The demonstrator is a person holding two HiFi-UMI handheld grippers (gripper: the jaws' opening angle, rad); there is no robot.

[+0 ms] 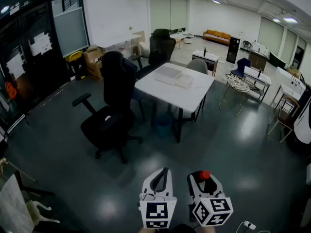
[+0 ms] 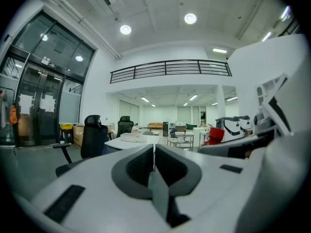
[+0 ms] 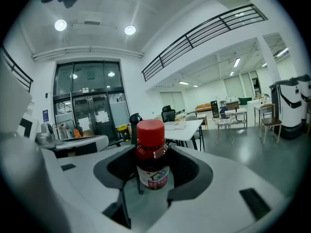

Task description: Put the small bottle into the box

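Note:
A small bottle [image 3: 151, 161] with a red cap and dark red contents stands upright between the jaws of my right gripper [image 3: 151, 171], which is shut on it. In the head view its red cap [image 1: 204, 174] shows at the tip of the right gripper [image 1: 203, 177], low in the frame. Beside it my left gripper [image 1: 162, 174] is shut with nothing in it; its jaws meet in the left gripper view [image 2: 154, 152]. A flat white box [image 1: 173, 75] lies on the white table [image 1: 192, 96], well ahead of both grippers.
A black office chair [image 1: 109, 115] stands left of the table, and more chairs sit behind it. Cardboard boxes [image 1: 92, 59] stand by the glass wall at left. Small tables and a wire chair [image 1: 236, 84] are at right. Dark grey floor [image 1: 228, 144] lies between me and the table.

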